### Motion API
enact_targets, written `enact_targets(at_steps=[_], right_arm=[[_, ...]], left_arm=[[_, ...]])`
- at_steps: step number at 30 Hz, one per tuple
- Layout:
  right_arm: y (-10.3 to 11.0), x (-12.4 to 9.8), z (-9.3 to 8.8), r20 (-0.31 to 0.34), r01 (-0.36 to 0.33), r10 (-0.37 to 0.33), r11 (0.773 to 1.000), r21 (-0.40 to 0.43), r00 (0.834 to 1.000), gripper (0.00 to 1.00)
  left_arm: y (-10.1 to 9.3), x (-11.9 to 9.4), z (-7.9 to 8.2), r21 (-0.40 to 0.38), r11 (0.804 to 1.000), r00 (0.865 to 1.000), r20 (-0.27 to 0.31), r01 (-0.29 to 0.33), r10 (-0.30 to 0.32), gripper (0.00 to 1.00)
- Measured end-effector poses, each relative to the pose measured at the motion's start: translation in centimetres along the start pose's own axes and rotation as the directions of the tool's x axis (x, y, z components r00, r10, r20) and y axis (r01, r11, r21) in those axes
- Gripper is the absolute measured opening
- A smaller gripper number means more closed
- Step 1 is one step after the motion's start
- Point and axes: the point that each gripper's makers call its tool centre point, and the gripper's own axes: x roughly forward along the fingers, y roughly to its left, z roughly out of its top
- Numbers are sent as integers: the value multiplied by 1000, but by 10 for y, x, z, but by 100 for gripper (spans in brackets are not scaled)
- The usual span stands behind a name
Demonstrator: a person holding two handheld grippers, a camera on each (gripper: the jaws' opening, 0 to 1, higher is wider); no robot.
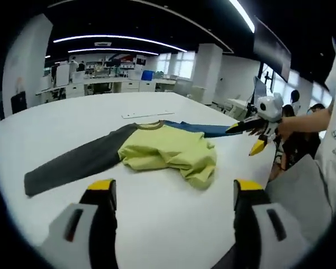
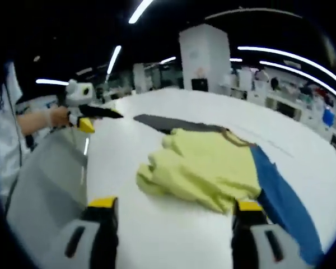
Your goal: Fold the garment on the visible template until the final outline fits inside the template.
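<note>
A crumpled yellow-green cloth shirt with one dark grey sleeve and one blue sleeve [image 1: 168, 150] lies on the wide white table [image 1: 157, 218], its body bunched into folds near the middle of the surface. In the left gripper view the grey sleeve stretches out flat toward the left and the blue sleeve runs off to the right, where the right gripper [image 1: 256, 134] (white body, yellow-tipped black jaws, held in a person's hand) sits at the sleeve's far end; whether it pinches the cloth I cannot tell. The left gripper [image 1: 173, 193] hangs over bare table just short of the shirt, its jaws spread wide with nothing between them. In the right gripper view the shirt [image 2: 204, 168] lies just ahead of the parted jaws, the blue sleeve passing beside the right-hand jaw, and the left gripper [image 2: 92, 117] shows off to the left, near the grey sleeve's end.
</note>
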Motion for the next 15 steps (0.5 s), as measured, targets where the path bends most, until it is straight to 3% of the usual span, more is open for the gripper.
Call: enact_targets(at_steps=[2,4,5,8,10,13,15], right_arm=[[9,10,4,-22,-8,8,999,-42,1000,75],[22,23,12,-38,-26,20,985,-173,999,70],[26,31,13,-57,-28,15,970,-243,998,66],[41,47,15,-100,-63,32,942,-330,995,56],[51,58,9,-162,-103,37,900,-424,986,46],[63,74,5,-191,-128,45,885,-448,980,40],[61,82,2,-214,-111,5,868,-484,977,33]], left_arm=[[-5,1,1,-5,1000,1000,9,5,-5,83],[-7,2,2,-9,1000,1000,11,1,-1,83],[-8,2,2,-12,1000,1000,10,-1,1,83],[-9,1,4,-21,1000,1000,13,8,-7,82],[-13,1,5,-21,1000,1000,18,4,-4,82],[-16,1,5,-25,1000,1000,24,10,-9,82],[-18,2,3,-27,1000,1000,23,12,-11,82]])
